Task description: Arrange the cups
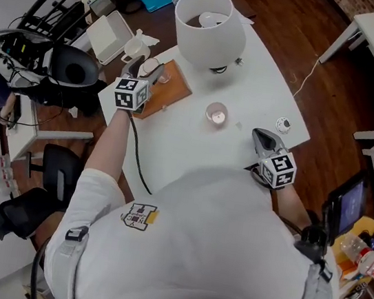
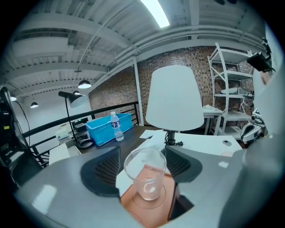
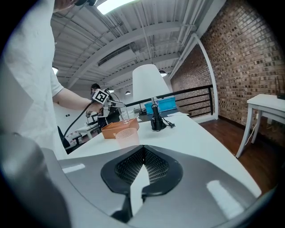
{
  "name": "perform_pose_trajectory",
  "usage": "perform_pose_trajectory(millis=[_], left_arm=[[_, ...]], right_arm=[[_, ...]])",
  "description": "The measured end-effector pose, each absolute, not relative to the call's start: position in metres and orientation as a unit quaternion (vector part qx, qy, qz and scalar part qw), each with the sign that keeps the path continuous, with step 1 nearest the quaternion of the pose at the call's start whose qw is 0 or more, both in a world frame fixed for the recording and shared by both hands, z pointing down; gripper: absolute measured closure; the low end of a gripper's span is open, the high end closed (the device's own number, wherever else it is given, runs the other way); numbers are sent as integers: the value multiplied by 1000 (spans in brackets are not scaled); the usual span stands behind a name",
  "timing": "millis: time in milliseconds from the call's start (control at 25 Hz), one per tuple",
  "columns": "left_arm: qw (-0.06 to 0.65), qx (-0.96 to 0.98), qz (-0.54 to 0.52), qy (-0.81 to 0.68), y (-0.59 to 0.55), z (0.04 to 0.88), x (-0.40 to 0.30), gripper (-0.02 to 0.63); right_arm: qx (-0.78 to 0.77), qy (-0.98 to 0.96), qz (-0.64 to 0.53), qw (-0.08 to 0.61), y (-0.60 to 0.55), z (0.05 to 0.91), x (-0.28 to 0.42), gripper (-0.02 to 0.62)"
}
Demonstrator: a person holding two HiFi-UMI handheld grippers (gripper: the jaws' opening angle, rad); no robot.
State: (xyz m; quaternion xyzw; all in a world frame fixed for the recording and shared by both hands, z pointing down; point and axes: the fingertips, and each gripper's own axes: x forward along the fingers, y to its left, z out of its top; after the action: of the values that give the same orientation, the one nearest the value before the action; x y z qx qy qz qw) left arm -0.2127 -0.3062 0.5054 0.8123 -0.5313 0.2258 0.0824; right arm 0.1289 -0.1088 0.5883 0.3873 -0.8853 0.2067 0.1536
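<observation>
Loosely around cup: left hand-held gripper

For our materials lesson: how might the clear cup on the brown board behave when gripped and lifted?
The clear cup looks thin-walled and empty, so probably light, perhaps easily squashed. Its smooth sides may slip. Taller than its narrow base on the brown board, it could tip if nudged.

Cup: clear, glossy, looks plastic. Tray: brown, matt, smooth. Worktop: white, smooth, faint sheen.
</observation>
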Motion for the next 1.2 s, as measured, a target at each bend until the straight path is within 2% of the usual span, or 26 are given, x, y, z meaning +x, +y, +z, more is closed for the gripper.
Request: perform_pose_trajectory(millis=[240, 520, 720, 960, 1080, 1200], left_arm=[[83, 803, 161, -568, -280, 467, -227, 293], [134, 785, 78, -600, -218, 462, -235, 295], [224, 769, 37, -597, -156, 512, -209, 299], [355, 762, 36, -540, -82, 589, -128, 315], [408, 745, 28, -527, -57, 612, -102, 366], [439, 719, 34, -537, -40, 629, -97, 497]], right_arm=[[370, -895, 192, 158, -106, 580, 126, 595], [351, -902, 187, 170, -100, 579, 127, 595], [328, -908, 189, 179, -91, 583, 119, 595], [296, -916, 196, 185, -77, 593, 105, 595], [279, -921, 197, 188, -70, 599, 94, 595], [268, -923, 201, 188, -68, 603, 85, 595]])
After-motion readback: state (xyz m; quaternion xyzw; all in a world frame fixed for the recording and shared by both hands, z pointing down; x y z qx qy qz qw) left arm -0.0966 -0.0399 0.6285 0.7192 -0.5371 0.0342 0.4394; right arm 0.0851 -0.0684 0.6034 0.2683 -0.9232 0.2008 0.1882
